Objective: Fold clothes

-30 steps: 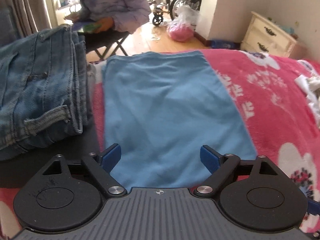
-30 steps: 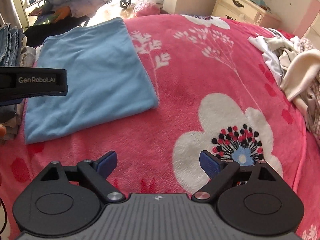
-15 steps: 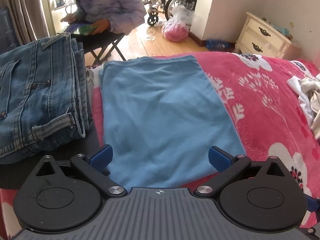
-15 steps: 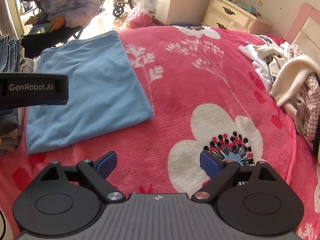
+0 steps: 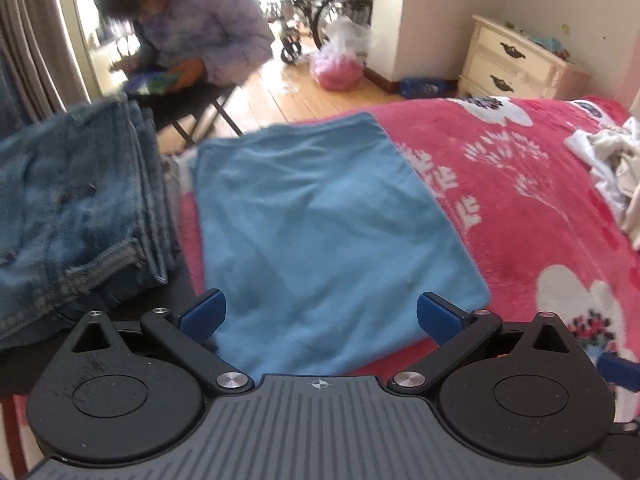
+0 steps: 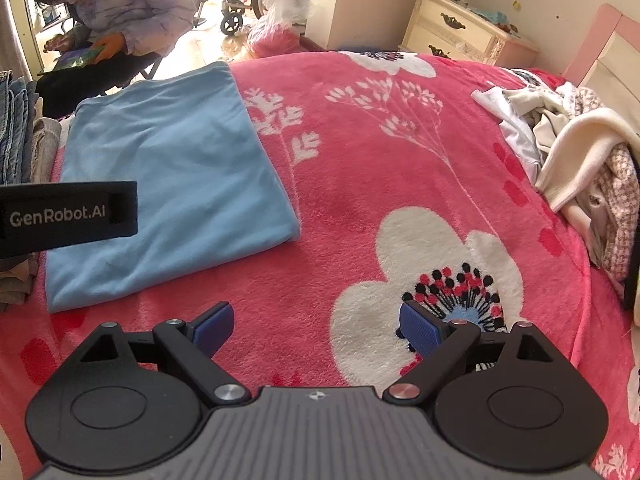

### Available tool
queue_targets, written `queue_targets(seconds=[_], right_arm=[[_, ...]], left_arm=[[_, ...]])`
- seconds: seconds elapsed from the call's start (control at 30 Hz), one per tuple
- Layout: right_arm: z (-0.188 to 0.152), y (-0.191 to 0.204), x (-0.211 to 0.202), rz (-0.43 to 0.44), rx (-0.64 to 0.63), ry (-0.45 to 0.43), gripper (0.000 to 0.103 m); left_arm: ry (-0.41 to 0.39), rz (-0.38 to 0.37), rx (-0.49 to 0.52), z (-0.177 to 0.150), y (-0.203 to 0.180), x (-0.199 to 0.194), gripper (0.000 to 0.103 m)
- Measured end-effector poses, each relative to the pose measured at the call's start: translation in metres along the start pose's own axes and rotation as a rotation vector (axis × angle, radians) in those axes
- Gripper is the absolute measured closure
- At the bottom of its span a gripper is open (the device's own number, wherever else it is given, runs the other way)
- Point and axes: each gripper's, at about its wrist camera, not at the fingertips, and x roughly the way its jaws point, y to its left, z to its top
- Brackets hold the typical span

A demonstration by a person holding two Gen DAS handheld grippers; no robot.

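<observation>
In the left wrist view the folded jeans [image 5: 76, 216] left of the hand-held gripper are motion-blurred and cut off by the left edge. The blue garment's [image 5: 320, 216] near edge is hidden behind the gripper body. Far right, the heap of unfolded clothes [image 6: 580, 160] runs past the picture's edge.

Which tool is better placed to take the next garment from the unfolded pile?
Probably the right tool: the unfolded pile lies on its side of the pink blanket. The left tool hangs open over the folded blue cloth, beside the jeans.
</observation>
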Motion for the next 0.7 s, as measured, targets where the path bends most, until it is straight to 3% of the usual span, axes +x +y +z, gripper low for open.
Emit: queue_targets(seconds=[0.7], right_arm=[[-0.0045,0.0065,0.0016,0.014,-0.017,0.022,0.01]], left_arm=[[0.082,0.003,-0.089,-0.0074,0.0054,0.0074,0.002]])
